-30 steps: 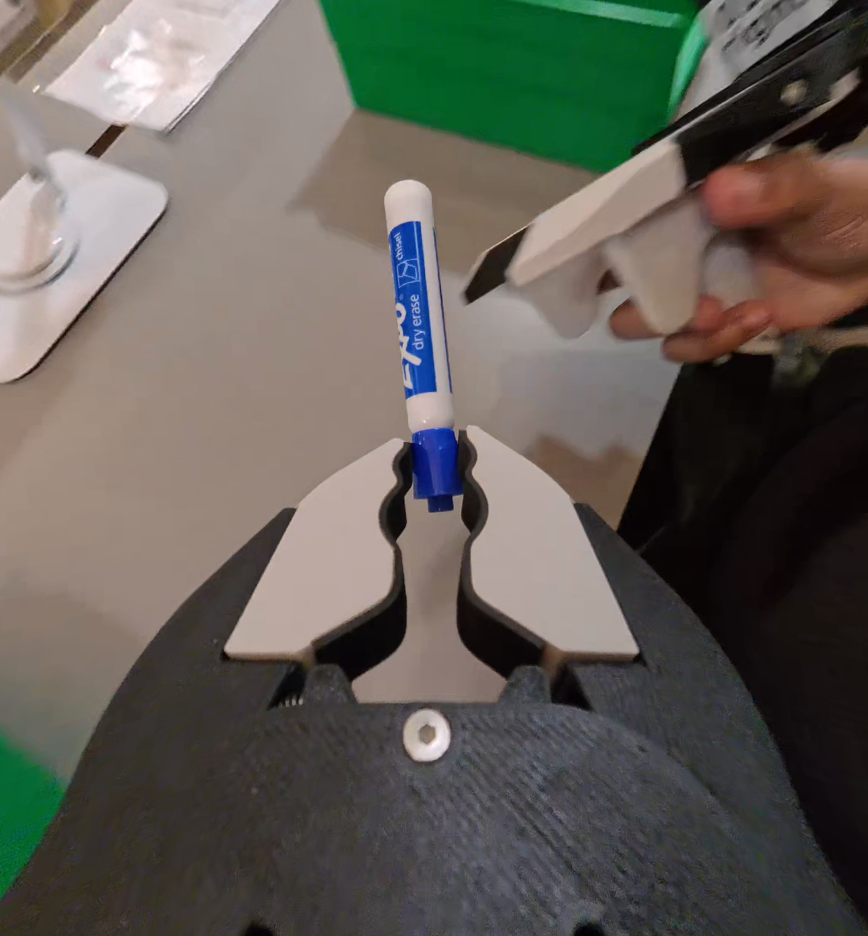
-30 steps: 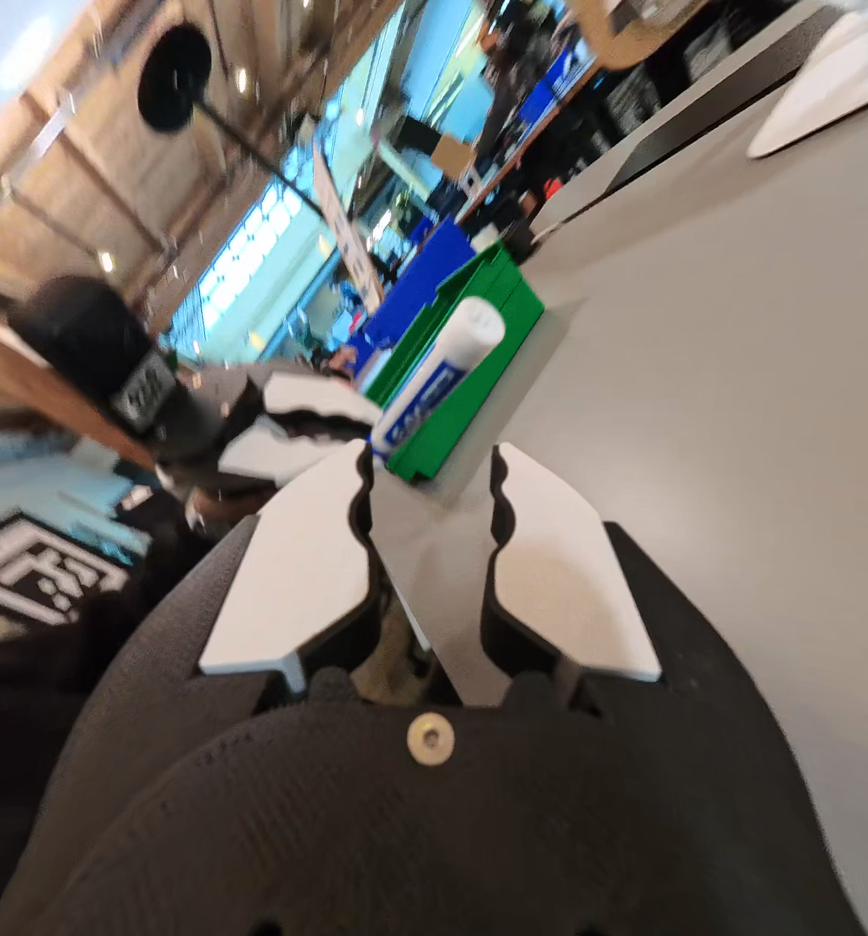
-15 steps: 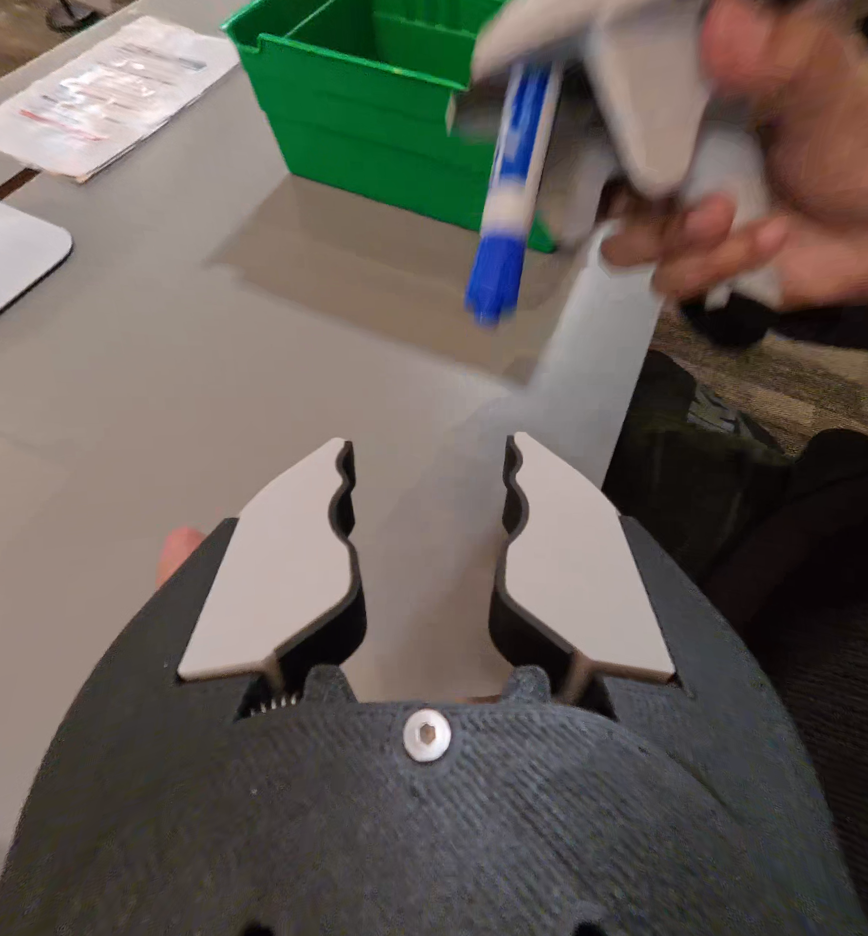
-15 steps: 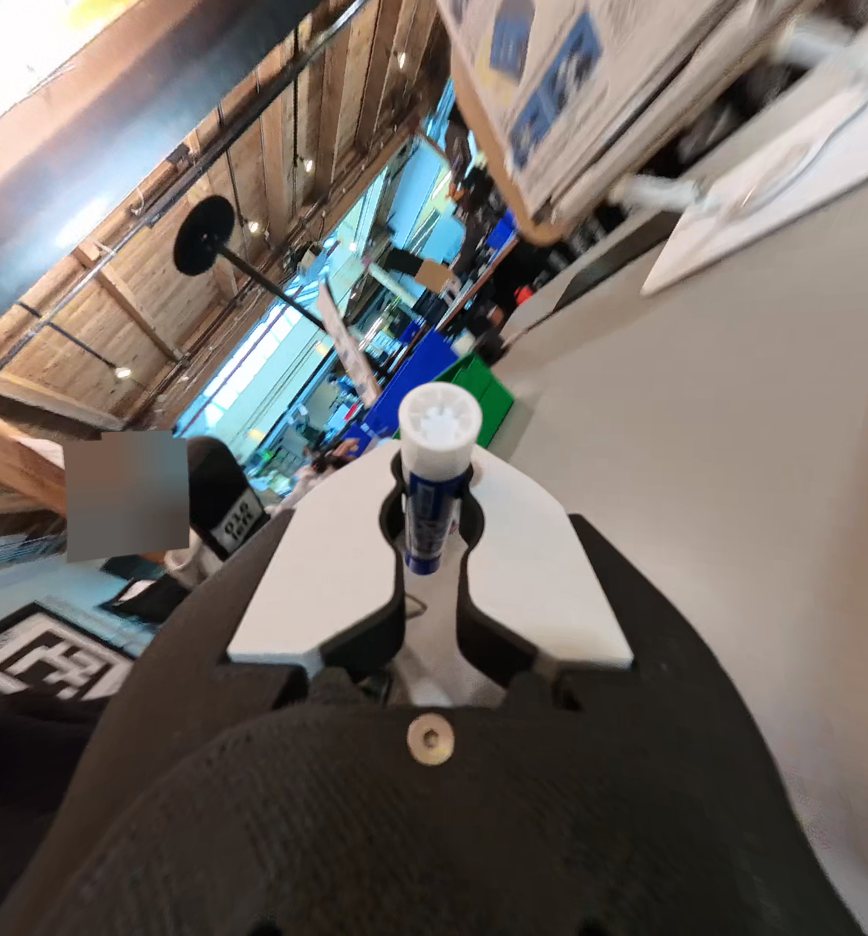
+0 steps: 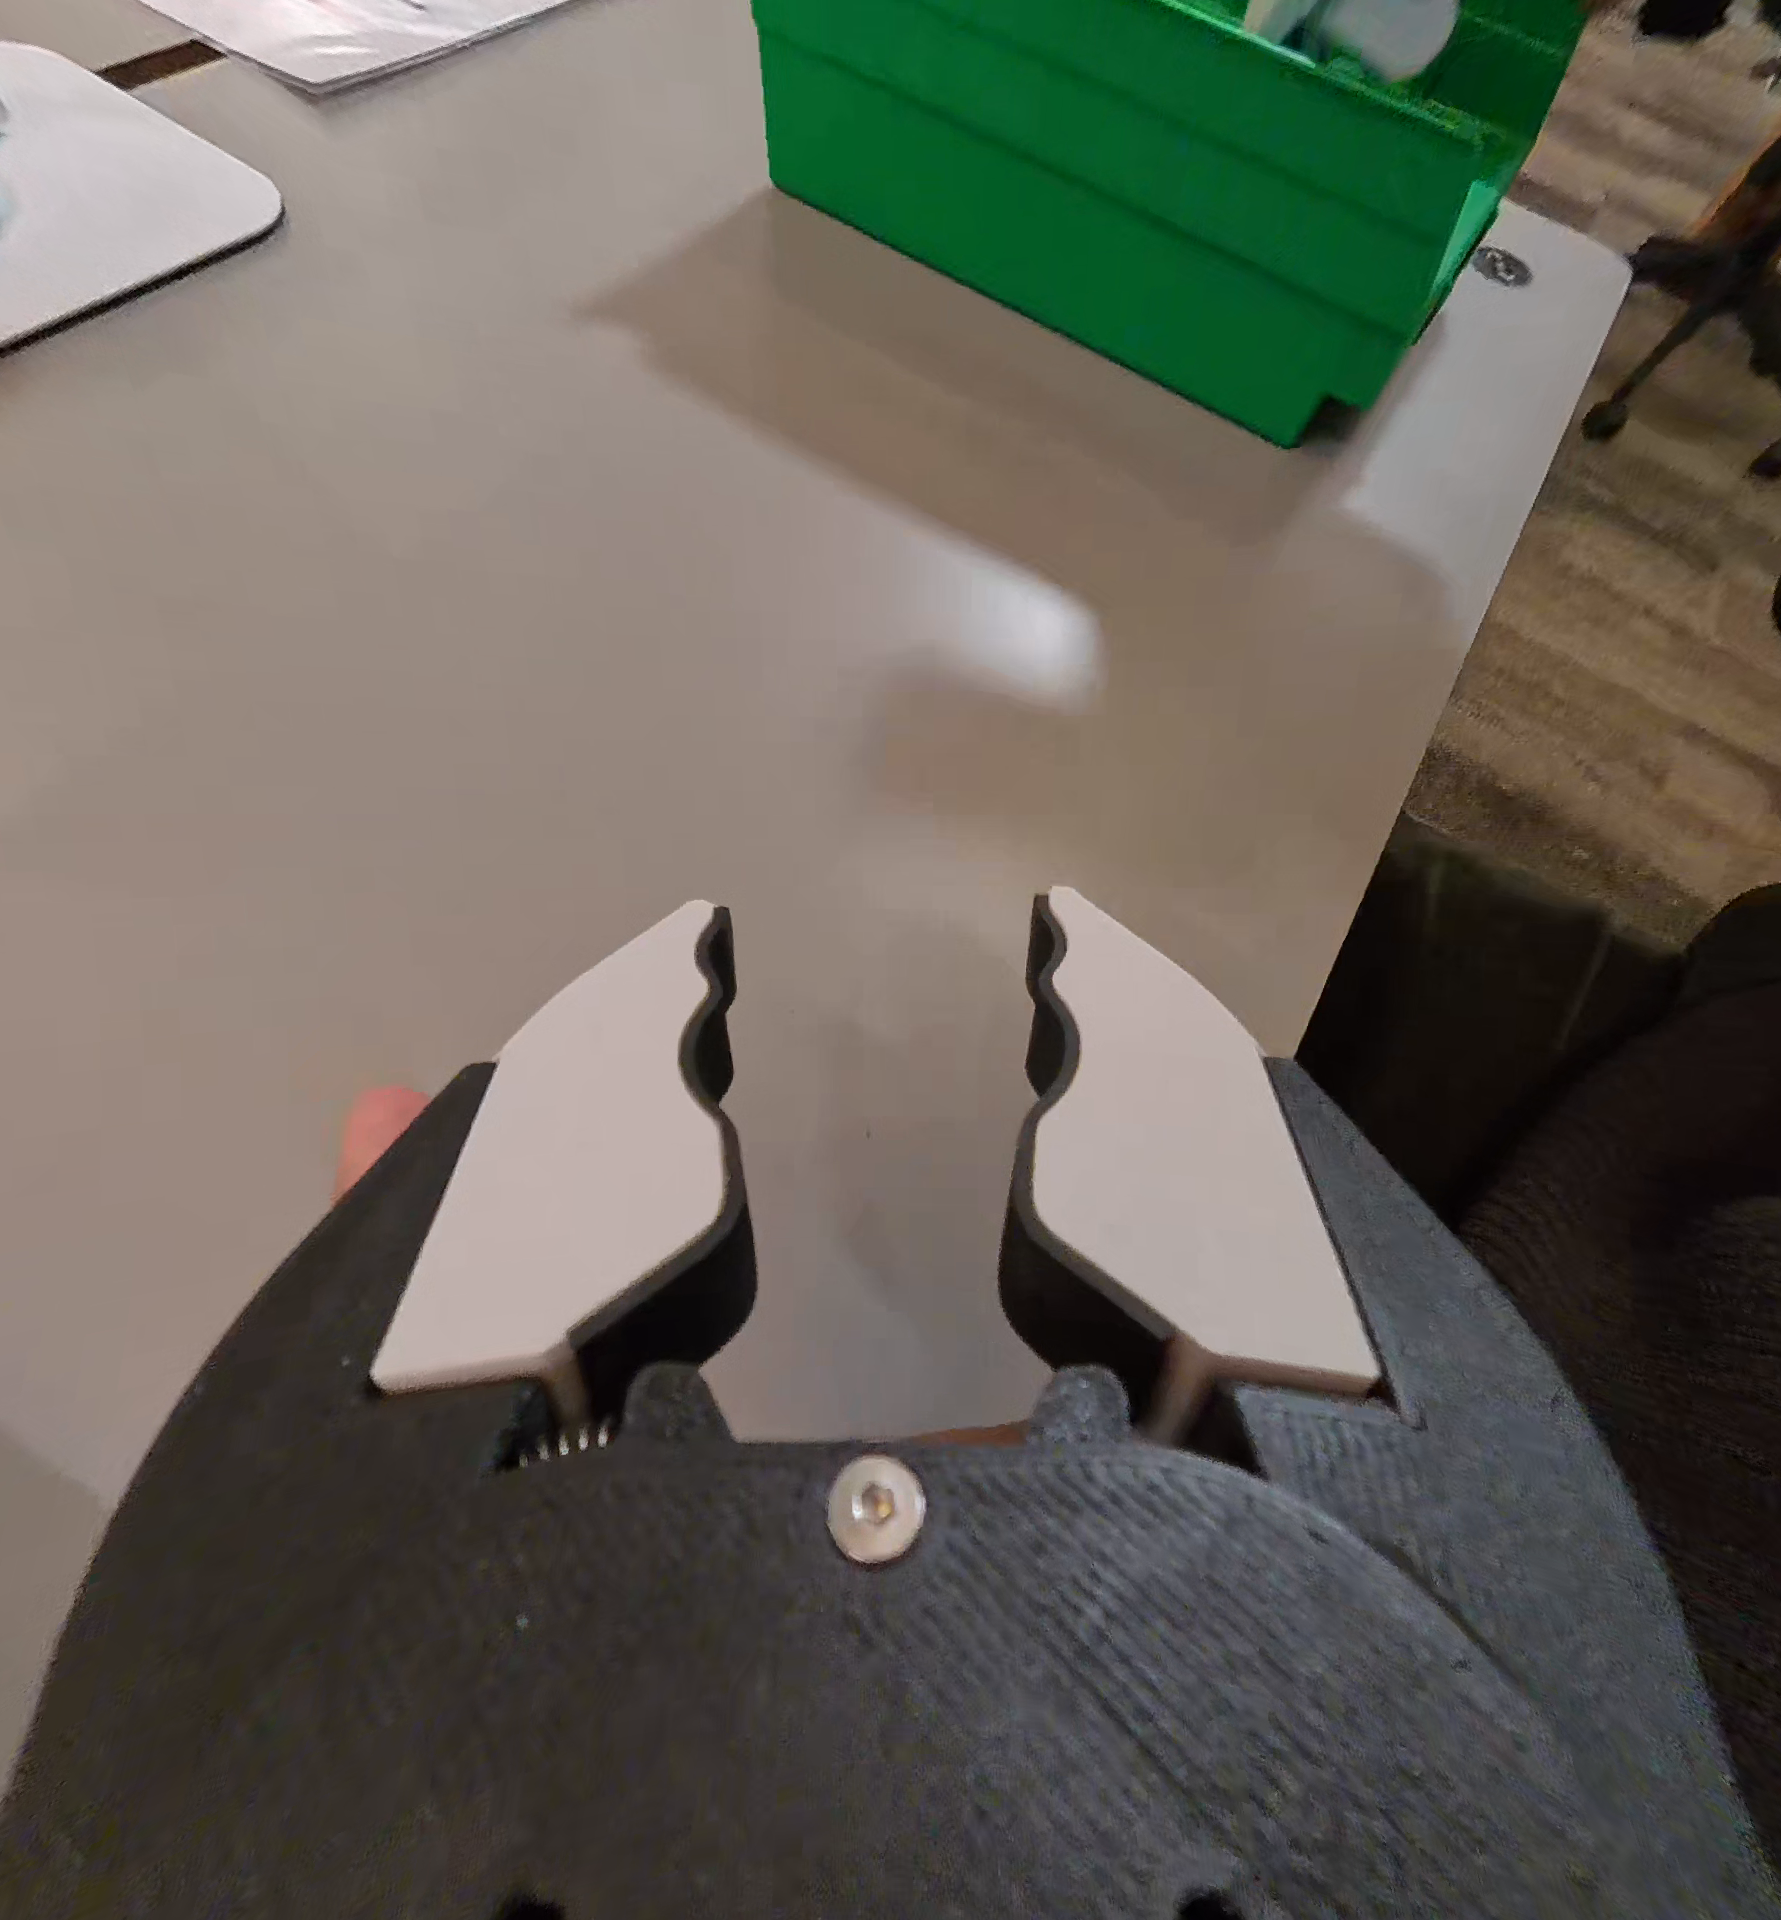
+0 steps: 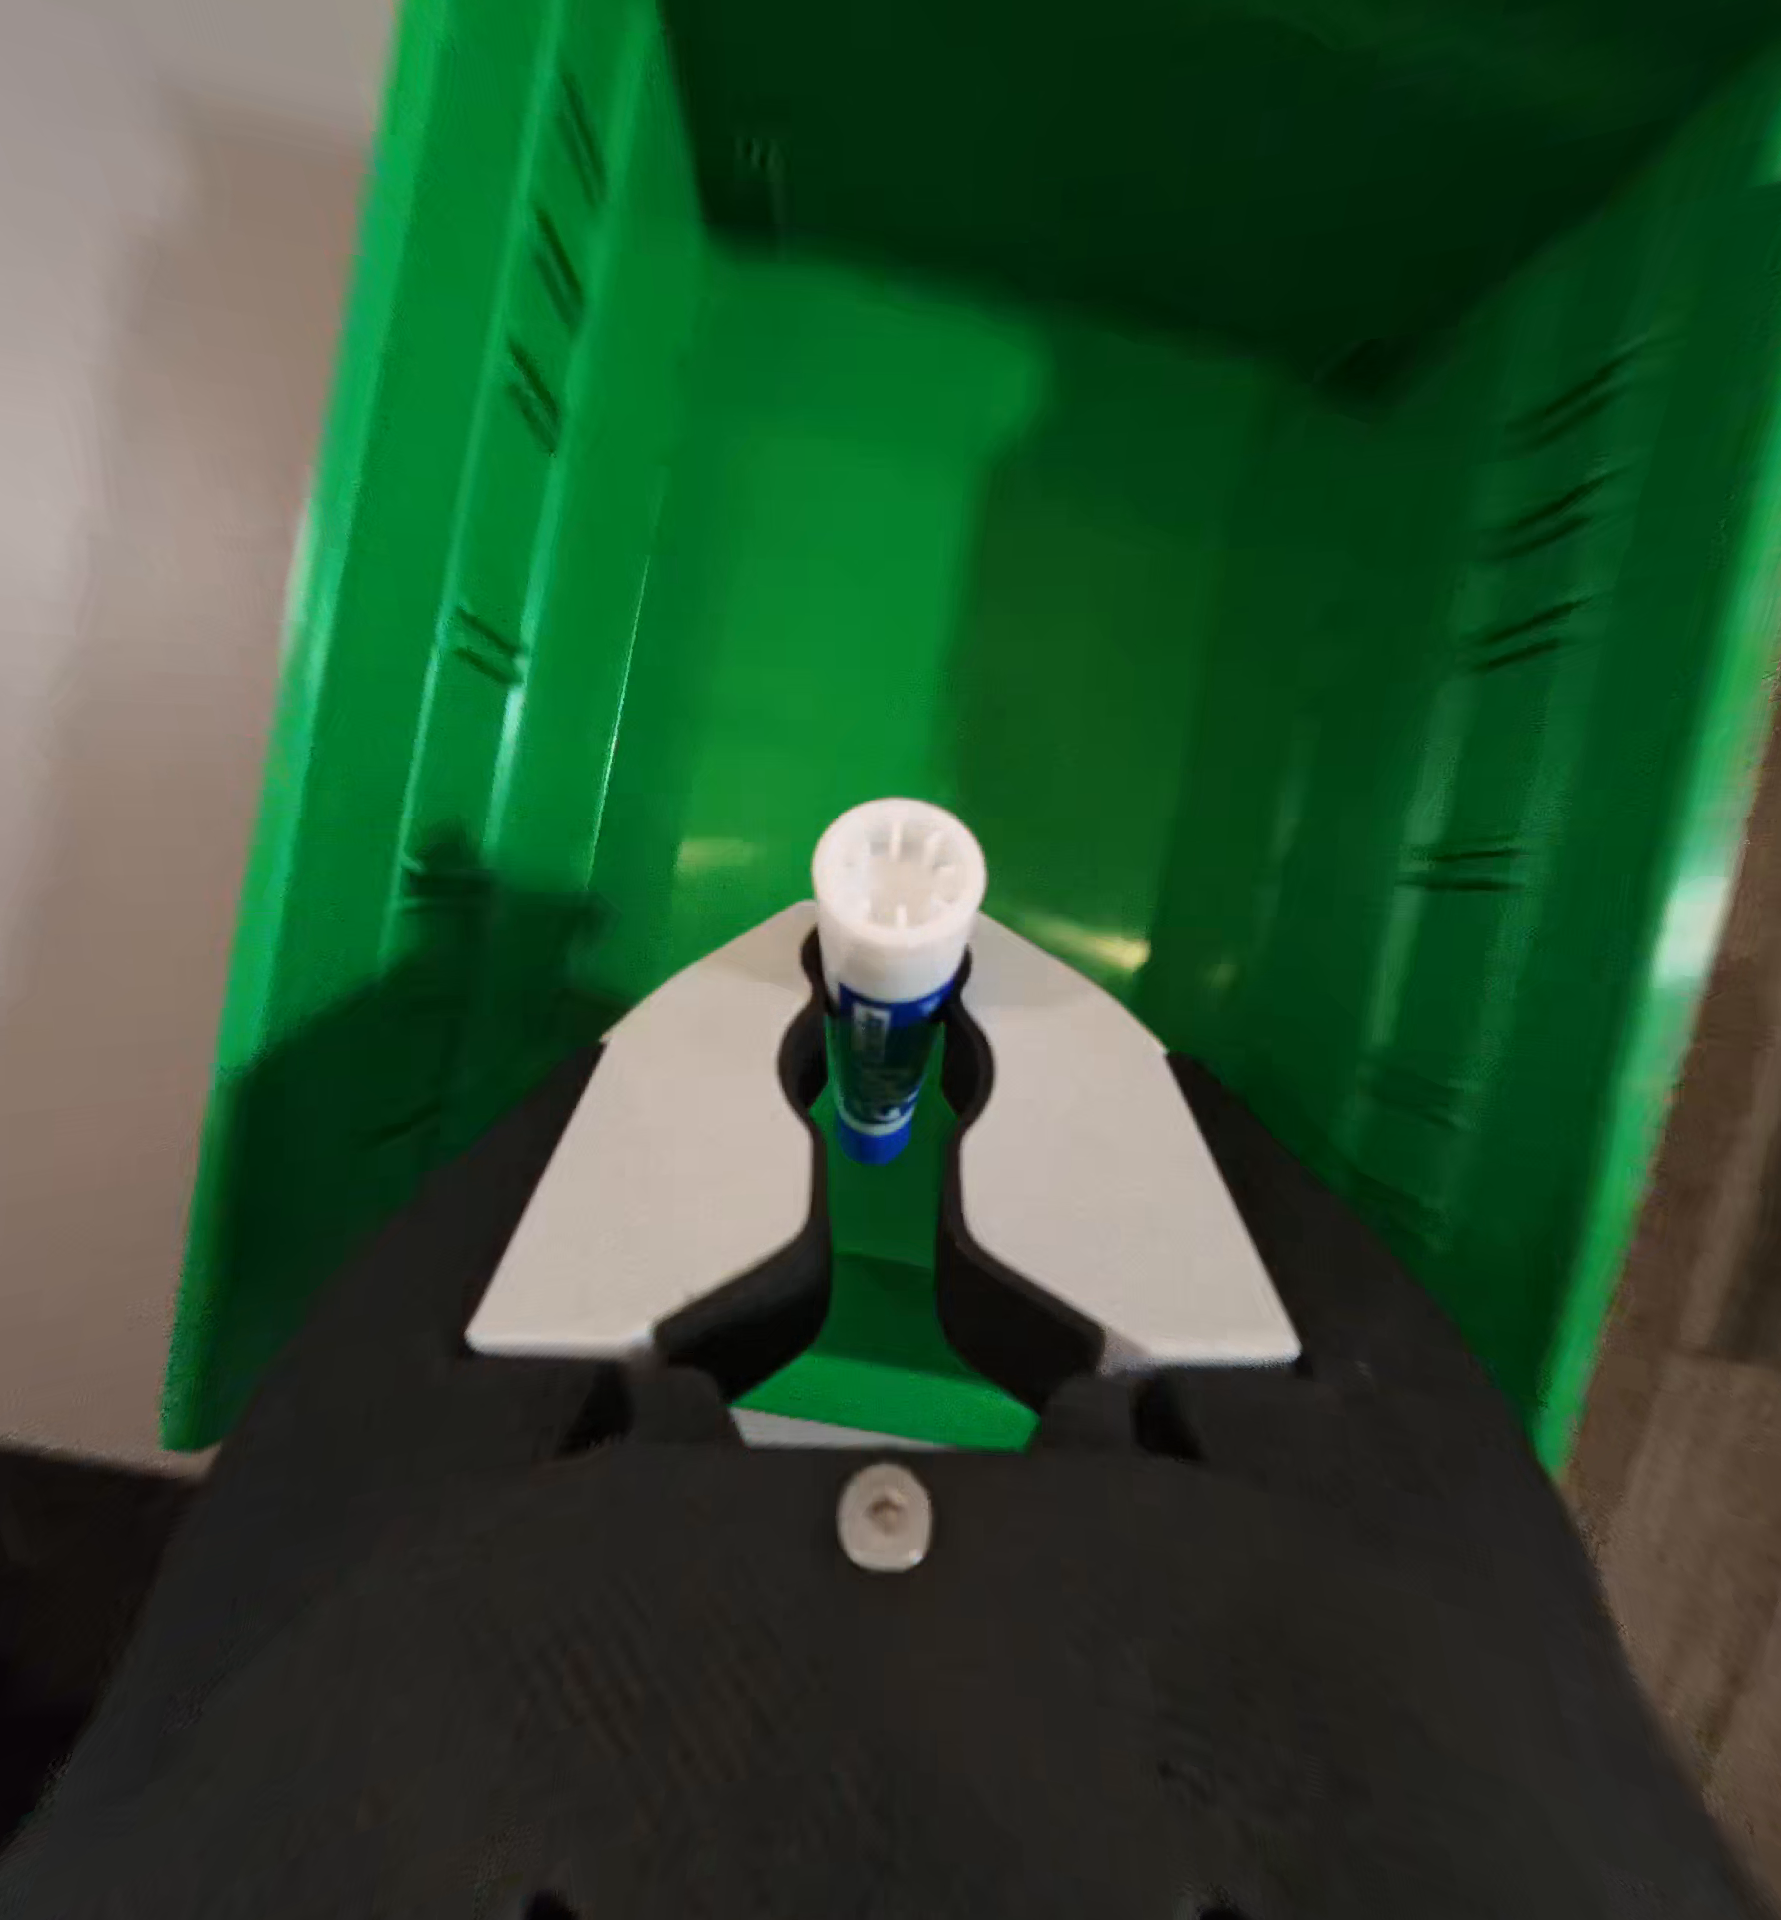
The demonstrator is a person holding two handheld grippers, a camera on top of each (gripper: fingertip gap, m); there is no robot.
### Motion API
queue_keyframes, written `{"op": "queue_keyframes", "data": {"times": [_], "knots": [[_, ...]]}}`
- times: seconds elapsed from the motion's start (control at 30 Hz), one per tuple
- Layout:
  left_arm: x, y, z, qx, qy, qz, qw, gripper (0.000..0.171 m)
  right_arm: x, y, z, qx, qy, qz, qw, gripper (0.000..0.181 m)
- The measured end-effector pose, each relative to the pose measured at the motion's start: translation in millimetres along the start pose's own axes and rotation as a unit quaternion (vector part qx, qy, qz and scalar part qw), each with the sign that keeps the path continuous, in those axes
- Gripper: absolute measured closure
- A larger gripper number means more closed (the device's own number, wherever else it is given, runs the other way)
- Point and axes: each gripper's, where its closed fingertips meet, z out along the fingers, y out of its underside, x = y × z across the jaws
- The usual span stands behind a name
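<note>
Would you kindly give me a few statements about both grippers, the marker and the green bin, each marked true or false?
1. The right gripper is shut on the marker. True.
2. The left gripper holds the marker. False: its fingers are apart with nothing between them.
3. The marker is held over the inside of the green bin. True.
4. The bin stands in the middle of the table. False: it stands near the table's far right corner.
5. The marker's white end points away from the right camera. False: it points toward it.
</note>
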Motion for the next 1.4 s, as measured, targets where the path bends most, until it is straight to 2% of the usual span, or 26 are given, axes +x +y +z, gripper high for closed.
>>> {"op": "queue_keyframes", "data": {"times": [0.07,0.13,0.33,0.47,0.53,0.6,0.67,0.77,0.87,0.93,1.07,1.17,1.27,1.4], "knots": [[-1.3,3.3,-0.8,-0.003,-0.002,-0.004,1.000,0.117,-1.3,13.0,21.0,-0.056,-0.022,0.000,0.998,0.162],[-2.8,7.5,-0.8,-0.006,-0.011,0.000,1.000,0.117,2.1,15.7,34.1,-0.077,-0.018,-0.002,0.997,0.162],[-2.2,19.3,5.4,-0.018,-0.028,0.007,0.999,0.118,2.7,1.7,44.2,-0.049,0.011,-0.020,0.999,0.153],[-4.6,25.8,8.0,-0.023,-0.042,0.000,0.999,0.118,-1.8,-17.5,23.2,0.004,0.034,-0.045,0.998,0.142],[-6.1,28.1,7.8,-0.024,-0.044,-0.010,0.999,0.118,-5.6,-36.8,0.6,0.050,0.055,-0.063,0.995,0.142],[-5.0,27.4,8.1,-0.016,-0.037,-0.037,0.999,0.118,-24.0,-64.6,-28.1,0.116,0.054,-0.085,0.988,0.143],[-3.3,23.5,8.8,-0.001,-0.024,-0.071,0.997,0.119,-67.5,-95.6,-56.8,0.191,0.006,-0.115,0.975,0.146],[-6.1,17.7,6.3,0.016,-0.021,-0.103,0.994,0.120,-167.2,-125.0,-87.5,0.261,-0.111,-0.193,0.939,0.147],[-14.0,14.6,-4.3,0.035,-0.038,-0.124,0.991,0.120,-268.2,-136.5,-95.7,0.291,-0.183,-0.294,0.892,0.143],[-17.4,14.9,-14.8,0.053,-0.047,-0.151,0.986,0.120,-332.0,-139.9,-91.9,0.308,-0.214,-0.359,0.855,0.147],[-22.3,24.6,-38.3,0.084,-0.058,-0.200,0.974,0.123,-446.8,-136.1,-73.7,0.285,-0.284,-0.464,0.789,0.152],[-26.2,40.3,-51.6,0.077,-0.066,-0.217,0.971,0.127,-519.4,-133.0,-65.6,0.261,-0.324,-0.525,0.743,0.154],[-24.3,54.1,-66.8,0.080,-0.071,-0.228,0.968,0.127,-582.4,-133.4,-62.6,0.246,-0.347,-0.575,0.699,0.162],[-29.6,68.2,-95.2,0.093,-0.120,-0.219,0.964,0.127,-651.2,-131.0,-44.5,0.201,-0.351,-0.646,0.647,0.164]]}}
